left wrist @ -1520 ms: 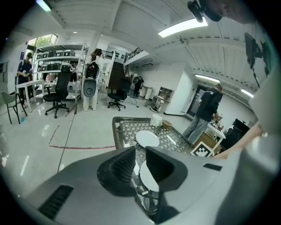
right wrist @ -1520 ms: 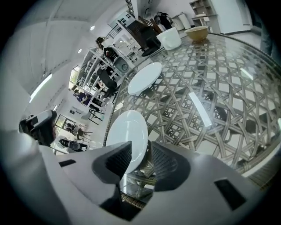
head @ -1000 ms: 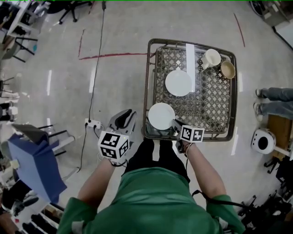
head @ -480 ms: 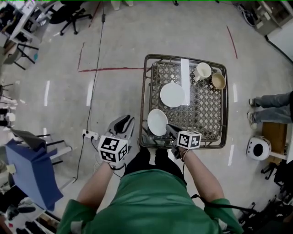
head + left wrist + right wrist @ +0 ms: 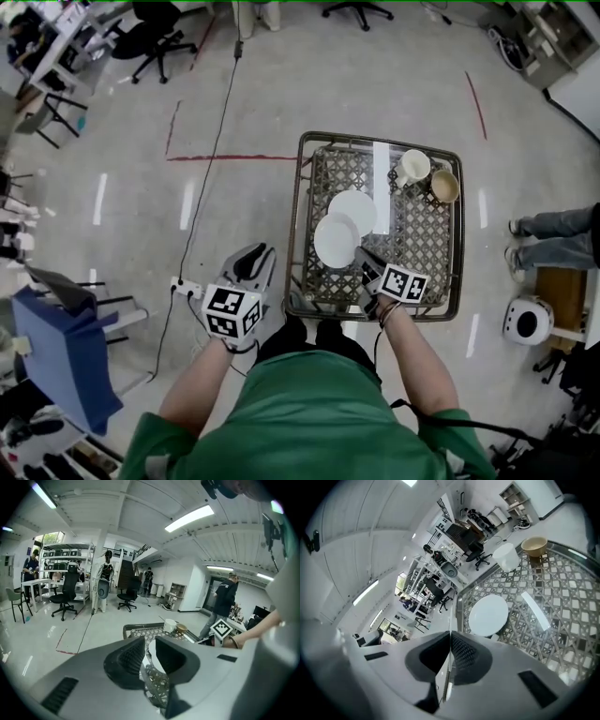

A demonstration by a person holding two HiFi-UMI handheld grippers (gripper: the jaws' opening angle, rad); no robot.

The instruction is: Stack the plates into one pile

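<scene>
Two white plates are over the wicker-topped table [image 5: 298, 234]. One plate [image 5: 358, 208] lies flat near the table's middle; it also shows in the right gripper view [image 5: 488, 615]. My right gripper [image 5: 359, 258] is shut on the rim of the second plate [image 5: 333, 242], which hangs above the table and overlaps the lying plate's near left edge. In the right gripper view this held plate [image 5: 450, 620] shows only as a thin edge between the pads of the right gripper [image 5: 450, 641]. My left gripper [image 5: 255, 255] hovers off the table's left side, its jaws [image 5: 149, 644] slightly apart and empty.
A white mug [image 5: 412, 166] and a tan cup [image 5: 444, 186] stand at the table's far right corner. A person's legs [image 5: 553, 225] are to the right of the table. A power strip [image 5: 187, 289] with its cable lies on the floor at the left, near a blue chair [image 5: 56, 347].
My right gripper has lifted its plate from the table's near edge and carried it forward, so that it now overlaps the other plate. My left gripper has risen a little.
</scene>
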